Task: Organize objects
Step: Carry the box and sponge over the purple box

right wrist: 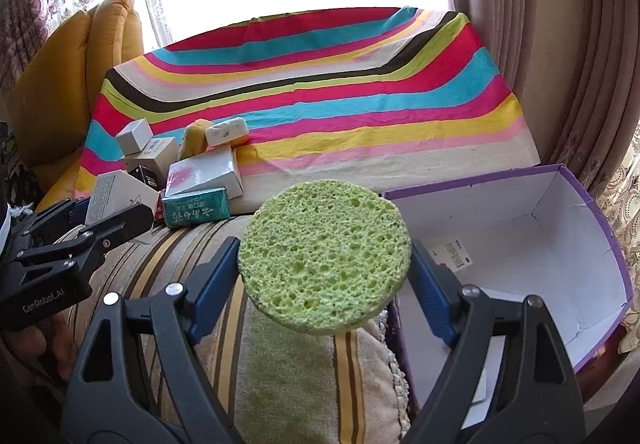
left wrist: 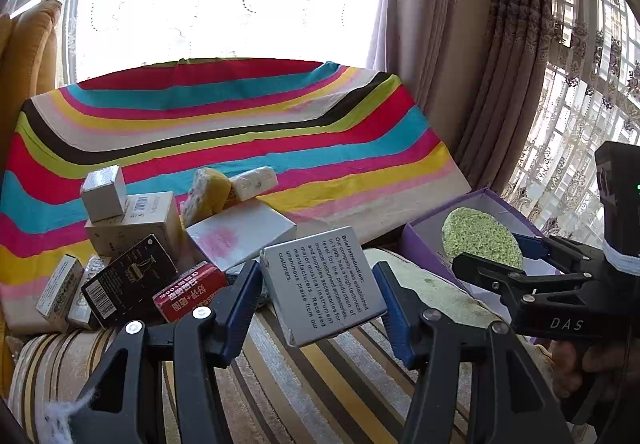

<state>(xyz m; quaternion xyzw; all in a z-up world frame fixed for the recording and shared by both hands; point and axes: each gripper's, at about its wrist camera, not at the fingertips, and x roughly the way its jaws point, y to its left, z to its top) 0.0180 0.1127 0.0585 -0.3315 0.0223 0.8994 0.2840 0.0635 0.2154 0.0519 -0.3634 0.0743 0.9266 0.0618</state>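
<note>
The green sponge [right wrist: 325,257] is a round, porous disc, held nearly flat with its broad face tipped toward the camera, so it has no long axis. The right claw [right wrist: 325,268] is clamped on its rim, over the striped cushion [right wrist: 304,376] just left of the open purple box [right wrist: 600,212]. The left claw [left wrist: 318,286] is closed on a grey box [left wrist: 324,286] printed with text, its printed face tilted up. Small boxes [left wrist: 132,244] pile beyond, against the striped cloth [left wrist: 240,124].
</note>
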